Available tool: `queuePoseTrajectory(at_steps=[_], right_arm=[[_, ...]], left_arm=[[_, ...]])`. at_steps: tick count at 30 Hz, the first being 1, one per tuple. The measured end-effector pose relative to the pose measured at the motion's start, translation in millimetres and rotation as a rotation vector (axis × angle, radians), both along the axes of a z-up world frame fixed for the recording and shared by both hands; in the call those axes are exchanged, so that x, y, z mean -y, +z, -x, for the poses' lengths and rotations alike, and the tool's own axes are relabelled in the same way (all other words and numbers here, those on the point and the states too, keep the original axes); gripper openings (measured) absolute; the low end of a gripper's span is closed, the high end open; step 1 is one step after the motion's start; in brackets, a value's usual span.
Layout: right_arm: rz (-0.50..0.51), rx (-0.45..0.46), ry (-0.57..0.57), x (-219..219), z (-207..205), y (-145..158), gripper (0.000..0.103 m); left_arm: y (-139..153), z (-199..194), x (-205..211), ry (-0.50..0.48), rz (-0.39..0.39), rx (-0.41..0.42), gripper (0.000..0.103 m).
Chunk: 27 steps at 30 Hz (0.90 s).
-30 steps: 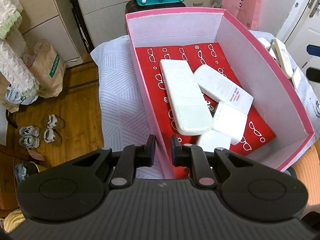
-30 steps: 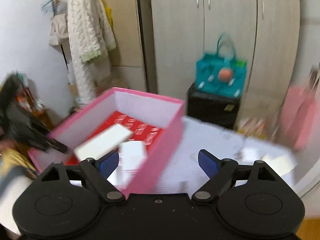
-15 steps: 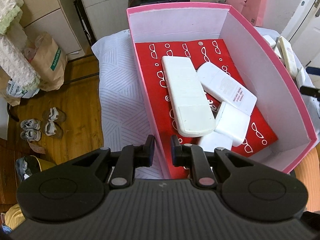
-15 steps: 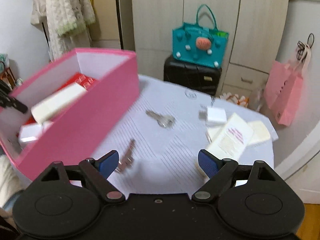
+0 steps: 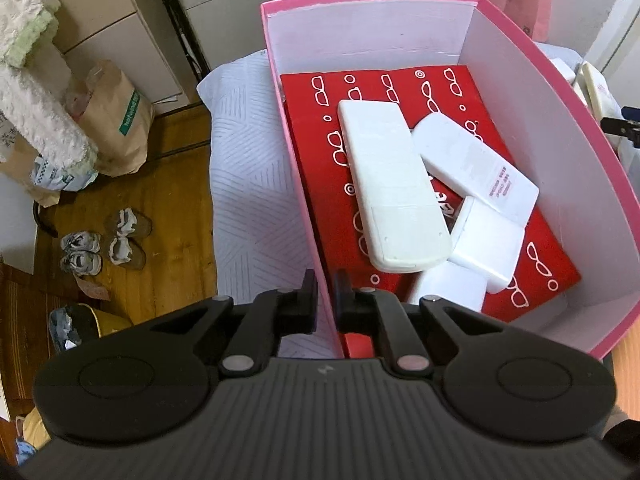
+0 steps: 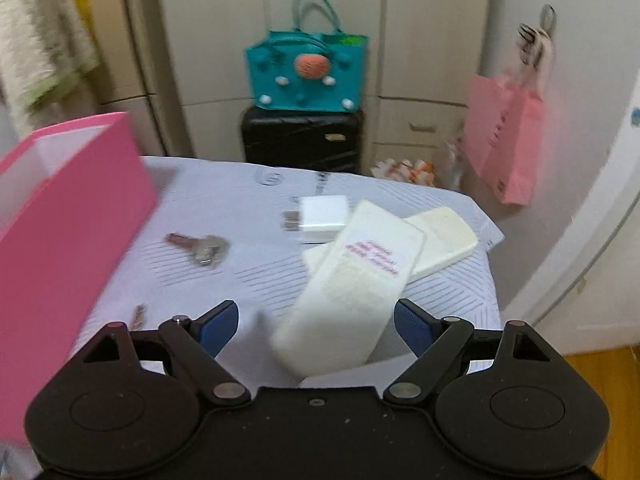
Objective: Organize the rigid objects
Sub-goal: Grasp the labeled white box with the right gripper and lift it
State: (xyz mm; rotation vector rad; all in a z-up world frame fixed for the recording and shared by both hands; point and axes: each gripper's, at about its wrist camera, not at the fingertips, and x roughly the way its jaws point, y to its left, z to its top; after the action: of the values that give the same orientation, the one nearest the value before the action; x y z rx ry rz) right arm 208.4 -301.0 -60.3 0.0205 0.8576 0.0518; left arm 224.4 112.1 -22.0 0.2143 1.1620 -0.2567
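Note:
A pink box (image 5: 368,32) with a red patterned floor stands on the pale cloth. Inside lie a long white remote (image 5: 392,188), a labelled white remote (image 5: 476,164) and white blocks (image 5: 488,244). My left gripper (image 5: 326,292) is shut on the box's near left wall. In the right wrist view my right gripper (image 6: 316,324) is open, its blue pads either side of a labelled white remote (image 6: 352,284) without touching it. That remote rests across a cream remote (image 6: 444,236). A white charger (image 6: 320,216) and a key (image 6: 200,246) lie further off.
A second key (image 6: 138,316) lies near the pink box (image 6: 68,216). The cloth-covered table (image 6: 240,188) ends just right of the remotes. Behind it stand a black case (image 6: 302,138) with a teal bag (image 6: 306,68) and a hanging pink bag (image 6: 506,140). Shoes (image 5: 104,244) sit on the wooden floor at left.
The right gripper has swung from above the pink box to the right and down, over the remotes on the cloth. The left gripper stays clamped on the box wall.

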Motion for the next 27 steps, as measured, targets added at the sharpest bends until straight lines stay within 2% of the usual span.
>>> queuePoseTrajectory(at_steps=[3, 6, 8, 9, 11, 20, 21, 22, 23, 27], right_arm=[[-0.067, -0.038, -0.064, 12, -13, -13, 0.088], [-0.164, -0.034, -0.088, 23, -17, -23, 0.088], [-0.16, -0.017, -0.106, 25, -18, -24, 0.085], [-0.151, -0.009, -0.106, 24, -17, -24, 0.073], [-0.159, -0.007, -0.095, 22, -15, -22, 0.068], [-0.163, 0.05, 0.028, -3, 9, 1, 0.062], [-0.164, 0.054, 0.044, -7, 12, 4, 0.059], [-0.156, 0.065, 0.051, -12, 15, 7, 0.049], [-0.168, 0.084, 0.073, -15, 19, 12, 0.021], [-0.151, 0.017, 0.138, -31, 17, 12, 0.021]], left_arm=[[0, -2, -1, 0.001, 0.006, -0.008, 0.007], [1, -4, -1, -0.011, 0.004, -0.022, 0.008], [2, -5, -1, -0.013, 0.006, -0.027, 0.008], [2, -5, -1, -0.013, 0.008, -0.029, 0.008], [2, -6, -2, -0.011, 0.011, -0.032, 0.008], [2, -5, -2, -0.011, 0.013, -0.026, 0.008], [2, -5, -2, -0.011, 0.013, -0.025, 0.008], [2, -5, -2, -0.013, 0.012, -0.024, 0.008], [2, -5, -2, -0.014, 0.011, -0.024, 0.008], [2, -4, -1, -0.019, 0.009, -0.018, 0.008]])
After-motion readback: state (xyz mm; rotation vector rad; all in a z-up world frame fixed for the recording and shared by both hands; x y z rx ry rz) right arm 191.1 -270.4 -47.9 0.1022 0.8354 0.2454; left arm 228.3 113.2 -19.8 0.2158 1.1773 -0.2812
